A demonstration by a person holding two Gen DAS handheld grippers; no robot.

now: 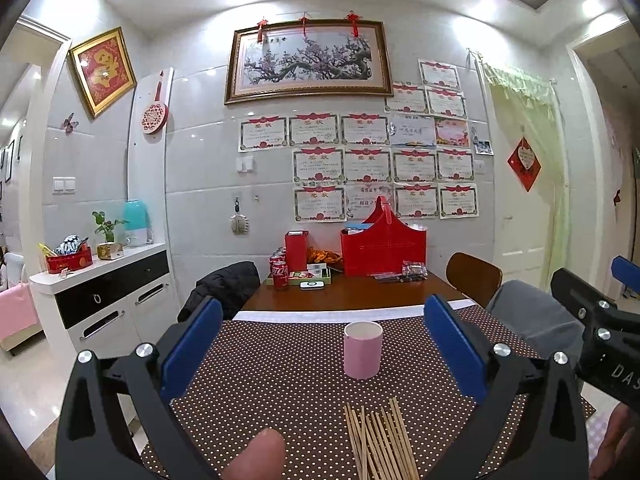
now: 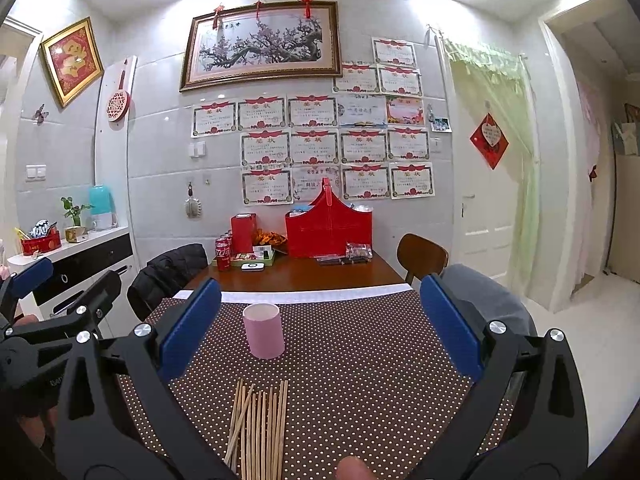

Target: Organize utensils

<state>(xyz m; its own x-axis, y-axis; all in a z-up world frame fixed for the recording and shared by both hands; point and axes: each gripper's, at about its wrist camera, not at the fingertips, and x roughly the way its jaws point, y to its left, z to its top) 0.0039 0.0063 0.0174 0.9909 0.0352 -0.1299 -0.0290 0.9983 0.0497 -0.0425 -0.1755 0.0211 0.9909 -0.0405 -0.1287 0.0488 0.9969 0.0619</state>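
Left gripper [image 1: 324, 344] spread wide, nothing between its blue pads [image 1: 192, 344], raised above the near end of a dotted cloth [image 1: 280, 380]. Right gripper [image 2: 320, 332] likewise released and empty, held beside the left, both facing the far wall. On the cloth, a loose bundle of chopsticks [image 1: 376, 440] lying flat near the front edge, some crossing each other, tips towards the cameras. Beyond them, apart from the bundle, a pink cup [image 1: 363, 350] standing upright, mouth open. Neither gripper touching chopsticks or cup. A fingertip [image 1: 256, 456] visible at the bottom of each view. Further back on the bare wooden table [image 1: 360, 296], a red basket [image 1: 384, 248] and cola cans [image 1: 279, 274] against the wall.
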